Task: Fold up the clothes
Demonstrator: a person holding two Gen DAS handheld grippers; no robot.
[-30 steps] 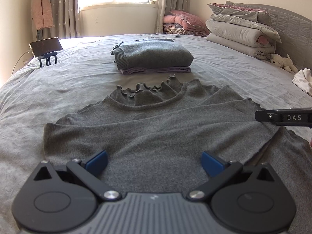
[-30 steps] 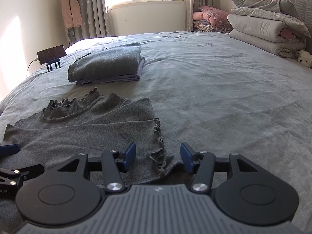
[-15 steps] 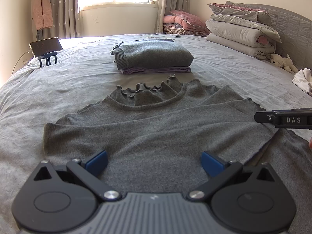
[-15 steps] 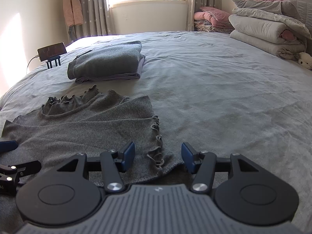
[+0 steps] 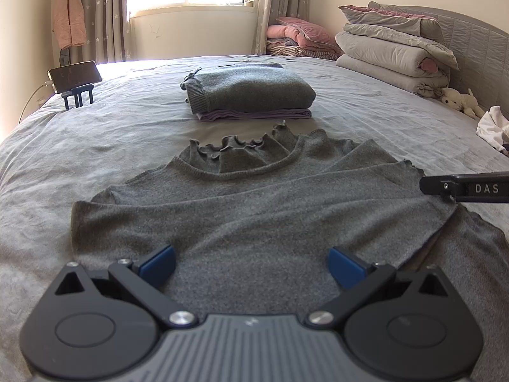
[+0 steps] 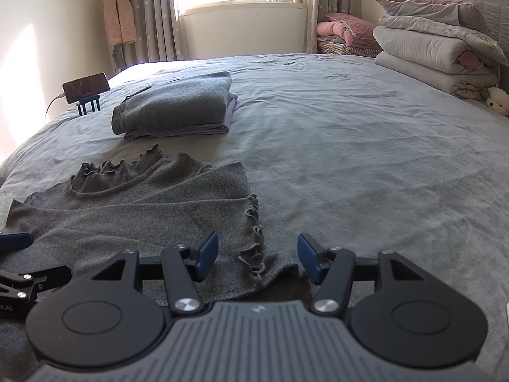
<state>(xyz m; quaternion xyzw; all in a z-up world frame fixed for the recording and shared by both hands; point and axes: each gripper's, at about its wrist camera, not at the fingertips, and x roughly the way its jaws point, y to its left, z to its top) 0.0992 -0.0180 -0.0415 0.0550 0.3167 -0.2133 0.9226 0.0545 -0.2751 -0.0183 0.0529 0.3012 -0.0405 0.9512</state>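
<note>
Bedroom, grey bed (image 5: 95, 146), folded pile (image 5: 248, 92) at 12 o'clock. Sweater (image 5: 248, 216) flat, long axis 9 to 3, sleeves folded in. Left hand-held gripper (image 5: 251, 264) over hem centre, jaws apart. Right hand-held gripper (image 6: 257, 254) apart, straddling frilled cuff (image 6: 254, 242), nearer that edge.

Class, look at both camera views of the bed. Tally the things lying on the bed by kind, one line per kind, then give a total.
Sweater spread out: 1, grey sweater
Folded clothes in the pile: 2, grey jumper on purple garment
Phone on stand: 1, phone
Folded quilts: 1 stack, quilts
Soft toy: 1, toy dog
White cloth: 1, white cloth
Total: 7
</note>
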